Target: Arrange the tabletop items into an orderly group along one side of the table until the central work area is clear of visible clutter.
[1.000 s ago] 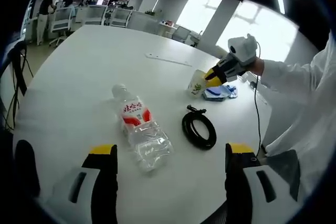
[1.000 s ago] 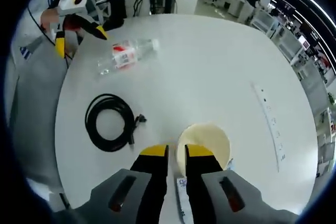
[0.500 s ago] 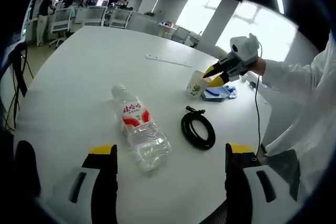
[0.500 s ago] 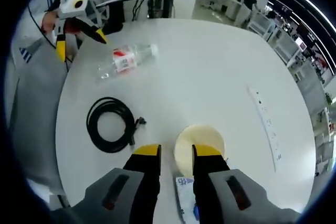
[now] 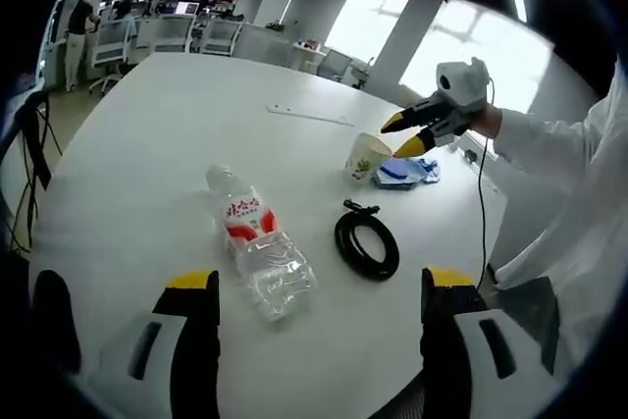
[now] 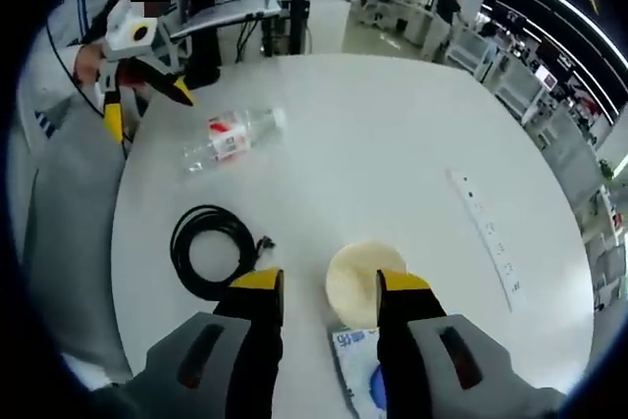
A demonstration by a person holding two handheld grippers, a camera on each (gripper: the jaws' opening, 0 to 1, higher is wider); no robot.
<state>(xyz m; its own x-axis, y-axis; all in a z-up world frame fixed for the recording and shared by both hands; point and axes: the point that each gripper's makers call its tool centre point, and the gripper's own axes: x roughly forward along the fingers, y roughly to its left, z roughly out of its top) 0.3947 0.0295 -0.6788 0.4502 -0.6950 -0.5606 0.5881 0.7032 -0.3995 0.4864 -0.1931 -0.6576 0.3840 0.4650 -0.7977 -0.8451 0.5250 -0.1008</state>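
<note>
Standing upright on the white table (image 5: 147,134), the paper cup (image 6: 364,280) sits just beyond the right gripper (image 6: 332,293), whose 2 yellow-tipped jaws are spread apart and hold nothing. A blue-and-white packet (image 6: 361,378) lies flat at 6 o'clock from the cup, touching its base. The coiled black cable (image 6: 212,250) rests at 9 o'clock from the cup, and the plastic bottle (image 6: 232,136) lies on its side at 11 o'clock, near the table's edge. The left gripper (image 5: 321,291) has its 2 jaws wide apart, empty, with the bottle on the table between and ahead of them. A white power strip (image 6: 488,238) lies at 2 o'clock from the cup.
</note>
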